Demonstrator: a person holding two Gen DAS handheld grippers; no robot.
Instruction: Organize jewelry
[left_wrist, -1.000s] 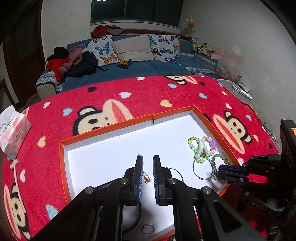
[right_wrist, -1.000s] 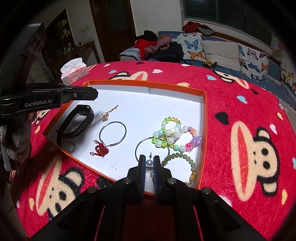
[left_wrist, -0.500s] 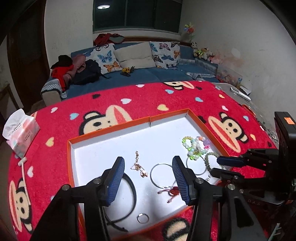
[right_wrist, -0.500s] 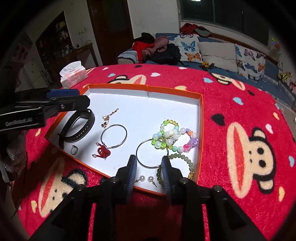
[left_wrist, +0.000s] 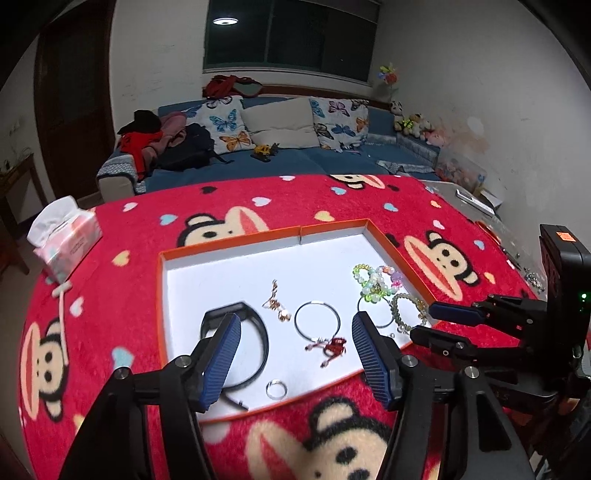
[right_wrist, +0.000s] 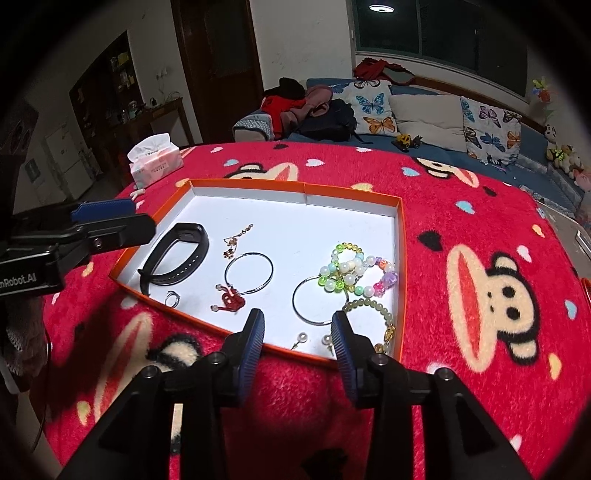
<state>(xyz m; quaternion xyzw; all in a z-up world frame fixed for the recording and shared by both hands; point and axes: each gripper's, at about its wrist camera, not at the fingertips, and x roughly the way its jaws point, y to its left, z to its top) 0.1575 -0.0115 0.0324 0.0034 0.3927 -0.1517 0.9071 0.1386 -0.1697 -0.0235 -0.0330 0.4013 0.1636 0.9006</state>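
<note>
Left gripper (left_wrist: 295, 326): your jaws stand wide apart and hold nothing; they hover over the near edge of the tray, with the black band and the red knot charm between and beyond the fingers.
Right gripper (right_wrist: 297, 326): your jaws are spread and empty, poised at the tray's near edge, just above the two pearl earrings.
Tray (right_wrist: 258, 184): an orange-rimmed, white-floored shallow box lying on the red monkey-print blanket (right_wrist: 480, 229); all the jewelry sits inside it.
Black band (right_wrist: 173, 254): at the tray's left side, lying on its edge in a loop.
Small ring (right_wrist: 172, 298): just near of the black band, by the near-left rim.
Gold chain (right_wrist: 236, 242): right of the band, toward the middle.
Thin bangle (right_wrist: 249, 272): middle of the tray, touching the red knot charm (right_wrist: 231, 300) at its near-left.
Second bangle (right_wrist: 314, 302): right of centre, partly under the colourful bead bracelets (right_wrist: 354, 273).
Green bead bracelet (right_wrist: 373, 314): near-right corner, close to the rim.
Pearl earrings (right_wrist: 314, 339): side by side against the near rim, between your right fingers.
Tissue pack (right_wrist: 155, 160): on the blanket, beyond the tray's far-left corner.
</note>
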